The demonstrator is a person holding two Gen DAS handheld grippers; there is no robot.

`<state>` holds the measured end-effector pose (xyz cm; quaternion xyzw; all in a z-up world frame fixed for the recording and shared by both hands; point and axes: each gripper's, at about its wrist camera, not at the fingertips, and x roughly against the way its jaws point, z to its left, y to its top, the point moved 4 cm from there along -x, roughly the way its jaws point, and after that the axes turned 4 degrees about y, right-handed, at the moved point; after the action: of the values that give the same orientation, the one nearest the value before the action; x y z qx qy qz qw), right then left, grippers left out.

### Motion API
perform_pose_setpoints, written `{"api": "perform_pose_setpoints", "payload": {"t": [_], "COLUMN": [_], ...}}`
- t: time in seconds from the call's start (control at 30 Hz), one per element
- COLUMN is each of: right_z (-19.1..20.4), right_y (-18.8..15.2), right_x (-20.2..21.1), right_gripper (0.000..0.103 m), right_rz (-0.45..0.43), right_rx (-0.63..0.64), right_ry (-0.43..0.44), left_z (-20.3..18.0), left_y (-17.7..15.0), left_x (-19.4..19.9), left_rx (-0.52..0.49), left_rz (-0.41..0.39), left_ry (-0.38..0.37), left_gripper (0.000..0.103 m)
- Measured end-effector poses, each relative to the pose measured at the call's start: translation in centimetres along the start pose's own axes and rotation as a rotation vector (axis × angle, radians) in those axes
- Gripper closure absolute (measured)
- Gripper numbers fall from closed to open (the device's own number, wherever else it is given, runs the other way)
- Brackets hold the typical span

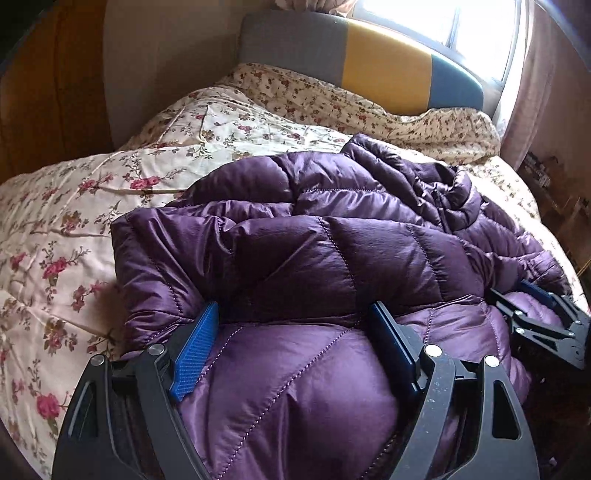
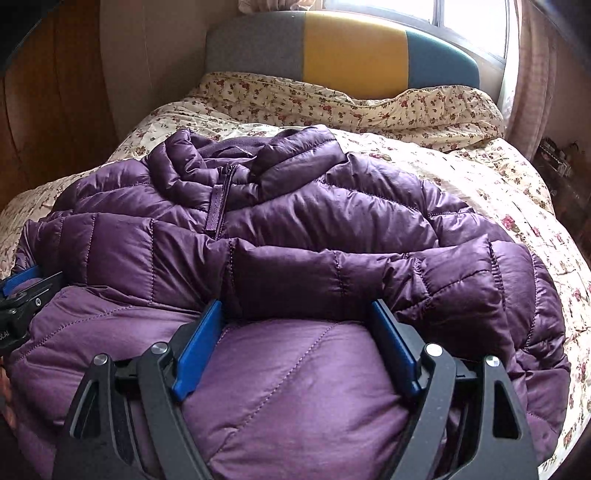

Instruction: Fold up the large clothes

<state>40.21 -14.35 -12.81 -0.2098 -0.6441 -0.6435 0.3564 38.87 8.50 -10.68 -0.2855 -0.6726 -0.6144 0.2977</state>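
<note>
A purple quilted down jacket (image 1: 317,243) lies on the bed, its collar and zipper (image 2: 219,206) toward the headboard and its sleeves folded across the body. My left gripper (image 1: 295,314) has its jaws wide apart with a thick puffy fold of the jacket's lower part bulging between the blue pads (image 1: 195,350). My right gripper (image 2: 295,312) stands the same way on the jacket (image 2: 295,229), jaws wide, padding filling the gap. Each gripper shows at the edge of the other's view: the right gripper (image 1: 535,317) and the left gripper (image 2: 22,295).
The bed carries a cream floral quilt (image 1: 74,221) with a bunched floral duvet (image 2: 369,107) near the grey, yellow and blue headboard (image 2: 351,48). A bright window (image 1: 443,22) and pink curtain (image 2: 532,74) are at the right. Wooden panelling (image 1: 44,92) is at the left.
</note>
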Motion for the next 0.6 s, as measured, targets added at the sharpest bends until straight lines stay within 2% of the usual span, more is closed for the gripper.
{"api": "perform_pose_setpoints", "payload": {"t": [0.23, 0.33, 0.37, 0.47, 0.6], "right_z": [0.1, 0.1, 0.2, 0.3, 0.2], "right_y": [0.1, 0.5, 0.7, 0.8, -0.5], "right_x": [0.1, 0.9, 1.4, 3.5, 6.9], "right_gripper": [0.022, 0.009, 0.006, 0.005, 0.003], "right_rz": [0.006, 0.019, 0.024, 0.018, 0.027], "right_rx": [-0.008, -0.011, -0.004, -0.008, 0.002], "right_ry": [0.010, 0.046, 0.049, 0.065, 0.086], "left_z": [0.0, 0.0, 0.1, 0.2, 0.8], "left_y": [0.0, 0.2, 0.3, 0.6, 0.4], "left_x": [0.0, 0.1, 0.2, 1.2, 4.6], "left_rx": [0.002, 0.002, 0.004, 0.006, 0.018], "left_rz": [-0.001, 0.003, 0.004, 0.005, -0.018], "left_ry": [-0.005, -0.013, -0.017, -0.008, -0.006], "left_gripper": [0.020, 0.018, 0.018, 0.018, 0.018]}}
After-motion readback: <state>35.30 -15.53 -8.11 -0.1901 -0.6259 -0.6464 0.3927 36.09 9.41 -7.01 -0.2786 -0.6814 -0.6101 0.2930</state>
